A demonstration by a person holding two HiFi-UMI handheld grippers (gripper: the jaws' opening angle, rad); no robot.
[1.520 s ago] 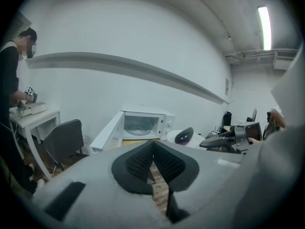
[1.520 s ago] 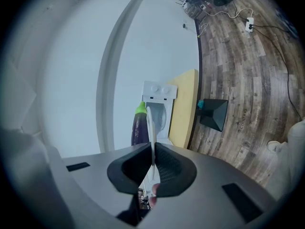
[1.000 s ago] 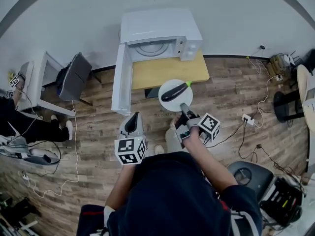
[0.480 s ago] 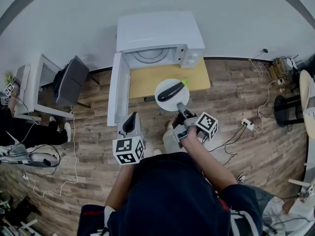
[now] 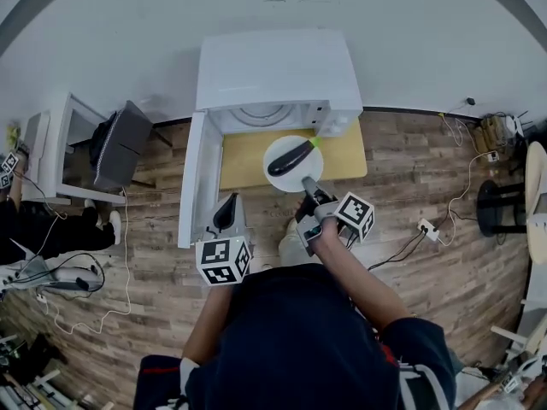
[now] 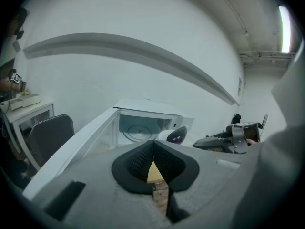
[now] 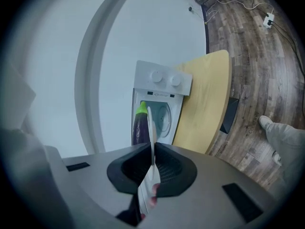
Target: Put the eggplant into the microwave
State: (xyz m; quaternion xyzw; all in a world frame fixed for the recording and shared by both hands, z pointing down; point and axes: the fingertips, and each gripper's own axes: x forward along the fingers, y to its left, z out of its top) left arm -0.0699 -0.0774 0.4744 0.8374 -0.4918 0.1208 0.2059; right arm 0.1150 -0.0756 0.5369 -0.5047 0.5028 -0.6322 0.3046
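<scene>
Plate [image 5: 296, 178] w/ eggplant [image 5: 288, 158] nearer microwave [image 5: 278, 71]

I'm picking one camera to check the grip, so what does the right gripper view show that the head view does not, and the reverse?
Only the right gripper view: the white plate's rim seen edge-on, clamped between the pads of the right tongs. Only the head view: the left tongs, the open door swung out to the left, and a dark chair. Both: the eggplant lying on the plate, the microwave and the yellow table.
</scene>
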